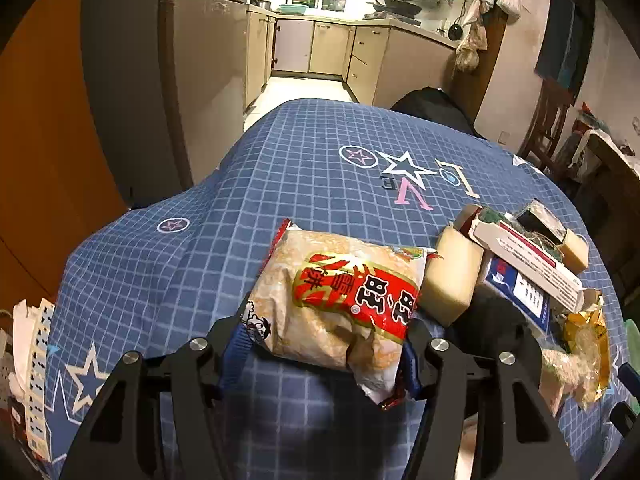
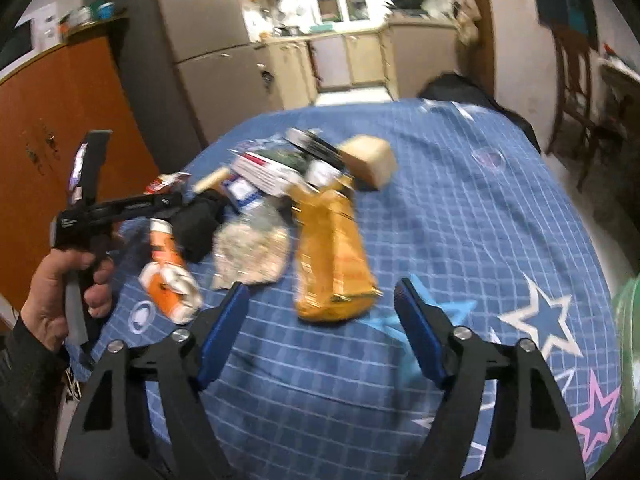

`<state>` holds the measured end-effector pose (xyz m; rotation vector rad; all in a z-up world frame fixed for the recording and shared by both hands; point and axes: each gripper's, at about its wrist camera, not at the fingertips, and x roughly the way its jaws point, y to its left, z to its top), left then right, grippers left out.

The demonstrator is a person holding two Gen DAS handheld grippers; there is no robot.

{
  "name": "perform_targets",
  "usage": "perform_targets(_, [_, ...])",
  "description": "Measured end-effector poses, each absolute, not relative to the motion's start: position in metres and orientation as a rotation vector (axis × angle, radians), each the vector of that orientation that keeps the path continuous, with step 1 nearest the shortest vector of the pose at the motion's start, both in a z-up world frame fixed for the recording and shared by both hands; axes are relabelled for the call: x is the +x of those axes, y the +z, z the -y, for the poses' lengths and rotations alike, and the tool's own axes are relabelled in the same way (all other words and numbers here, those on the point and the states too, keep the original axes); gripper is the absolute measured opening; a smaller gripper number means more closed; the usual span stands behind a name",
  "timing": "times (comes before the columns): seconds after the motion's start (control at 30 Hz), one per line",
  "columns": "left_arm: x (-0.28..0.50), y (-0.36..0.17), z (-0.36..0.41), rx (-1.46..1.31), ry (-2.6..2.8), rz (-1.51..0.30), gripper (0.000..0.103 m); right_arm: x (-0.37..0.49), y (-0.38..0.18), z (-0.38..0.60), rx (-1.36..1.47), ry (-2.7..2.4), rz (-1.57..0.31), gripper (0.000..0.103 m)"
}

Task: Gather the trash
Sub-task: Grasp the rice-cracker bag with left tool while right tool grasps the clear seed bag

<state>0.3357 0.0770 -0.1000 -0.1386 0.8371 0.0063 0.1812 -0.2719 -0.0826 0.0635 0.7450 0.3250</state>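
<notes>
left tool [image 1: 322, 346] clamps cracker bag [image 1: 340, 300] at its 6 o'clock end | light, crinkly, fragile contents | right tool [image 2: 320, 332] wide, empty

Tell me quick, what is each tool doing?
Left tool: closed on the snack bag.
Right tool: open, holding nothing, just short of the yellow bag.

Blue checked tablecloth [image 2: 460, 208] bears yellow packet [image 2: 334, 248], cartons [image 1: 528, 256], possibly rice-cracker bags [image 2: 250, 250]
</notes>
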Motion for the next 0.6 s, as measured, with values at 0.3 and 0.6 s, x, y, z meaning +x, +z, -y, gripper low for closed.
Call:
perform_targets(0.3, [0.327, -0.097, -0.076, -0.153, -0.003, -0.828, 0.061, 0.201, -0.08, 0.22, 0.006, 0.446, -0.758, 0.051])
perform_targets(0.6, [0.32, -0.097, -0.075, -0.155, -0.006, -0.822, 0.061, 0.233, -0.101, 0.199, -0.037, 0.387, -0.83, 0.054])
